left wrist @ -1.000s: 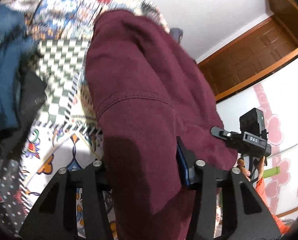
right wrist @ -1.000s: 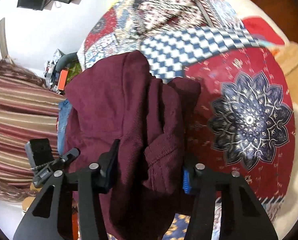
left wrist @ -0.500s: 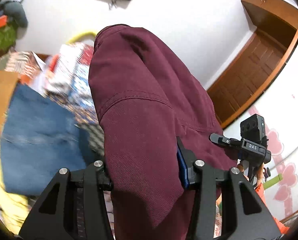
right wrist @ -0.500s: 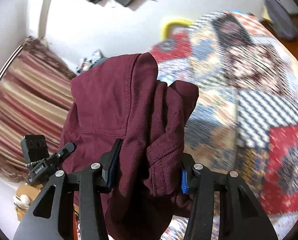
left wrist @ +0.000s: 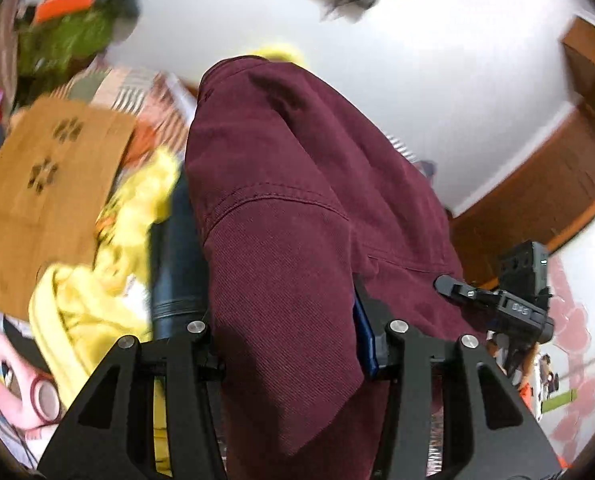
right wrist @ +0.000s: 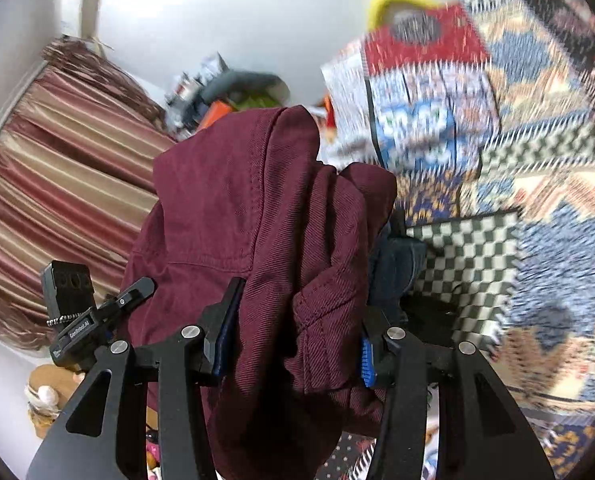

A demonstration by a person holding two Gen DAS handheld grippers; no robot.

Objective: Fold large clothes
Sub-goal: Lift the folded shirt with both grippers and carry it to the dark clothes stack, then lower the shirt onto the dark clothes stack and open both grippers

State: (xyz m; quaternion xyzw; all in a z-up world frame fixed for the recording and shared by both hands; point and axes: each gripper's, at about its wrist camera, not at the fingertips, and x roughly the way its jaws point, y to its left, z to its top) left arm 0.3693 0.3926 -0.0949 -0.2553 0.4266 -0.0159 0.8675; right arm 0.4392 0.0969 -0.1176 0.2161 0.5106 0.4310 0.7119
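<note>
A large maroon garment (left wrist: 297, 248) of thick twill is held up in the air between both grippers. My left gripper (left wrist: 285, 340) is shut on a thick fold of it, and the cloth fills the middle of the left wrist view. My right gripper (right wrist: 293, 344) is shut on a bunched seam edge of the same garment (right wrist: 249, 216). Each gripper shows in the other's view: the right one at the right edge (left wrist: 509, 300), the left one at the lower left (right wrist: 85, 320).
A patchwork quilt (right wrist: 517, 160) covers the bed on the right. A yellow garment (left wrist: 97, 288), a dark garment (left wrist: 177, 260) and a brown cardboard box (left wrist: 37, 184) lie left. A striped curtain (right wrist: 57, 160), wooden door (left wrist: 537, 184) and white wall (left wrist: 417, 60) stand around.
Both grippers have swung the maroon garment up and to the left, away from the quilt towards the clutter and the curtain. The grip on the cloth is unchanged.
</note>
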